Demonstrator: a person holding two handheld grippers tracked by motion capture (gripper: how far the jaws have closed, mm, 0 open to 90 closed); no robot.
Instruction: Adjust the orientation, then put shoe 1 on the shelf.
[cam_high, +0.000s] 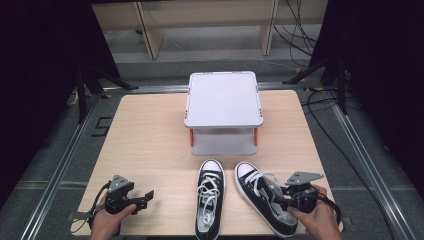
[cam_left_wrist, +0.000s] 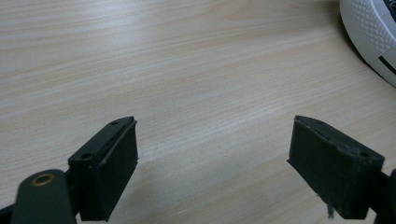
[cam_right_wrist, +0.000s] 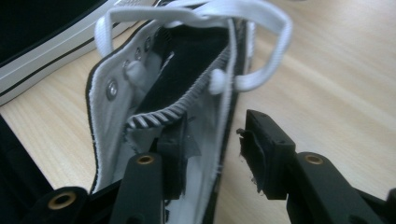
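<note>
Meanwhile, right hand-held gripper (cam_right_wrist: 210, 149) unclenched astride right sneaker's (cam_high: 265, 197) side wall; left hand-held gripper (cam_left_wrist: 212, 158) released.

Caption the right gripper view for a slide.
Right gripper straddling the side wall of a black sneaker, one jaw inside, one outside, white laces looped above on the wooden table.

- The high view looks forward and down from above the near edge of the wooden table (cam_high: 150, 130), far enough off to take in the whole top.
- The left gripper view sits low and close over bare tabletop, with a white shoe toe (cam_left_wrist: 373, 37) at 2 o'clock.
- The right gripper view looks from very close into the right shoe (cam_right_wrist: 177, 93).
- The high view shares that shoe (cam_high: 262, 197) at 5 o'clock.
</note>
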